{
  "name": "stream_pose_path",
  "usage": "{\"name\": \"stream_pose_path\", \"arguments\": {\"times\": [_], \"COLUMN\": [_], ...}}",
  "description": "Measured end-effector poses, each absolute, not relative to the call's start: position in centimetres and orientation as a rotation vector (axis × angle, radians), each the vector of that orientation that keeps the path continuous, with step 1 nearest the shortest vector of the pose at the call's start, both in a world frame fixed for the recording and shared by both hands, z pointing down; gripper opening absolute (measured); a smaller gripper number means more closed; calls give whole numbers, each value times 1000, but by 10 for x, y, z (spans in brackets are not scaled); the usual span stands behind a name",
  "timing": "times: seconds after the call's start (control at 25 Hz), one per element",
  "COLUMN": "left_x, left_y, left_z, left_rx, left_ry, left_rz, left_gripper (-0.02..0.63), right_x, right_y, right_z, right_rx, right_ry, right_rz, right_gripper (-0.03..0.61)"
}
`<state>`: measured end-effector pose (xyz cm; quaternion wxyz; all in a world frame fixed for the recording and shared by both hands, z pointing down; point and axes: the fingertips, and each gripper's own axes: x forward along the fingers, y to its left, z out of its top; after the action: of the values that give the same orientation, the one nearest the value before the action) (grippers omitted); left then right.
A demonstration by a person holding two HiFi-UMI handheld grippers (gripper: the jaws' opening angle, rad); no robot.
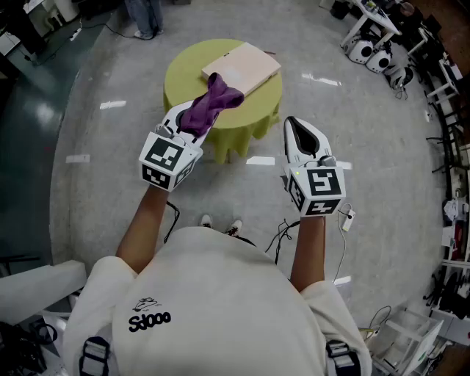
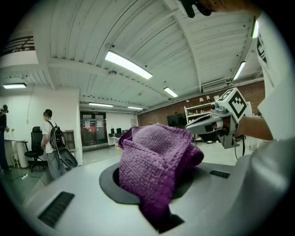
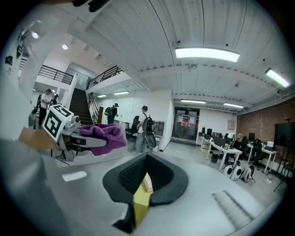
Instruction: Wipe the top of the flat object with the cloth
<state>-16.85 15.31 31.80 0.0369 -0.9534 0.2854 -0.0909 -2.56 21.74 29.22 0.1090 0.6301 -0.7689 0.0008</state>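
A flat beige board [image 1: 242,67] lies on a round table with a yellow-green cover [image 1: 220,128]. My left gripper [image 1: 197,121] is shut on a purple cloth [image 1: 211,101], held up over the table's near edge; the cloth's end hangs just short of the board. In the left gripper view the cloth [image 2: 154,159] bulges out between the jaws of the left gripper [image 2: 152,189] and hides what lies beyond. My right gripper [image 1: 297,131] hovers right of the table, shut and empty. In the right gripper view, a thin slit at the right gripper [image 3: 142,186] shows only a sliver of cover and board.
The table stands alone on a grey glossy floor [image 1: 110,81]. White machines and racks [image 1: 378,51] crowd the far right. A person's legs [image 1: 145,18] show at the top. A person with a backpack [image 3: 146,126] stands by desks in the distance.
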Motion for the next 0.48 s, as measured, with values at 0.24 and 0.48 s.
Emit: {"name": "stream_pose_path", "arguments": {"times": [0.24, 0.48], "left_x": [-168, -161], "left_y": [161, 165], "left_z": [318, 324], "left_rx": [-2929, -2917], "left_ry": [892, 934], "left_rz": [-292, -323], "left_gripper": [71, 71], "right_x": [-16, 4], "right_y": [226, 232], "right_z": [291, 292], "right_rx": [1889, 1905], "right_ry": [-2267, -2308], "right_rz": [14, 42], "right_gripper": [9, 9]}}
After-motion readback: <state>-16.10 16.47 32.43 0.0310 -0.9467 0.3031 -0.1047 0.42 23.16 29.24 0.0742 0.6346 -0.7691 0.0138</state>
